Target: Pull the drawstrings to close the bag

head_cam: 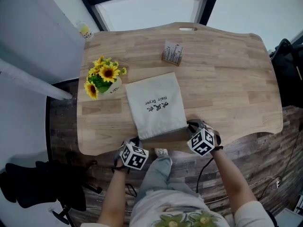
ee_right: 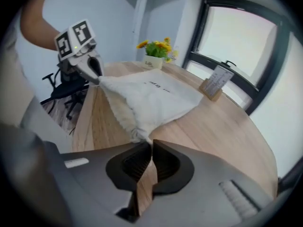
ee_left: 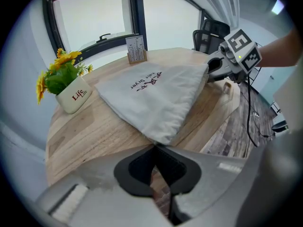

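The bag (head_cam: 156,105) is matt, off-white woven cloth. Under it the tabletop (head_cam: 227,79) is smooth pale wood. Beside the bag stands a glossy cream pot (ee_left: 75,97).

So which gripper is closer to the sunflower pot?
Left. The left gripper holds the bag corner nearest the sunflower pot; the right gripper holds the opposite corner, farther across the table.

- Soft, even daylight enters through the window (ee_right: 241,37), whose panes are blown out to white in both gripper views.
- Shadows on the table (head_cam: 227,79) are faint, with only a thin dark band under the near edge of the bag (head_cam: 156,105).
- The head view is sharp, though dimmer over the floor (head_cam: 61,117).
- Both gripper views bend strongly at the edges, their corners are vignetted black, and the close foreground is out of focus.
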### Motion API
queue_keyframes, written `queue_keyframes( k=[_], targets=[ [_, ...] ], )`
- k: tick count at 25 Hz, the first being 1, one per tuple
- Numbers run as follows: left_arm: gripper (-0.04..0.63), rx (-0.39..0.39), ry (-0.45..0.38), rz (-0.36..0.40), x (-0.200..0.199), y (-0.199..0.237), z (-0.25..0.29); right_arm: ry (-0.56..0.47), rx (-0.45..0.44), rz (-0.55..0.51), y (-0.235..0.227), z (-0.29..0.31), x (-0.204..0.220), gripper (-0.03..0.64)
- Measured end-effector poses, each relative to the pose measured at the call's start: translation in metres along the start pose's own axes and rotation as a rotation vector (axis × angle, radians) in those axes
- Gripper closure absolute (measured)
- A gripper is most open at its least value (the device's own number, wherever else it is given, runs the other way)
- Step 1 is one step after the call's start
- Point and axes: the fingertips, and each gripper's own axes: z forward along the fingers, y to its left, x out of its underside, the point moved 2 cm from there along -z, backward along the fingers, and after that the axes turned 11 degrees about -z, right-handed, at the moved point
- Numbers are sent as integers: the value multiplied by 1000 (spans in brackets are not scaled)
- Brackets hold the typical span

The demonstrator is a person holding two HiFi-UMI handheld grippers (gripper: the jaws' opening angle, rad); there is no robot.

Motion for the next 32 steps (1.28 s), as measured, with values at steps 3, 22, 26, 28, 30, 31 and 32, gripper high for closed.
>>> queue_keyframes(
  k=[3,22,26,28,30,31,32],
  targets=[
    [598,-7,0,8,0,0,0,7,107,168,-12,-8,2,606],
    [556,-228,-76,93,-1,3,0,-53,203,373,7,-51,4,606],
    [592,-290,-123,44,-4,1,4,-79,222,404,15,-61,5,606],
    [596,-272,-113,1,-10,4,8,-79,225,414,21,-66,5,606],
    [602,-267,-95,-4,-18,8,12,-74,226,426,27,-71,6,606],
    [602,-275,-83,5,-21,10,14,-72,227,430,29,-73,8,606],
    [603,-290,-75,15,-24,12,15,-69,231,432,31,-75,9,606]
  ],
)
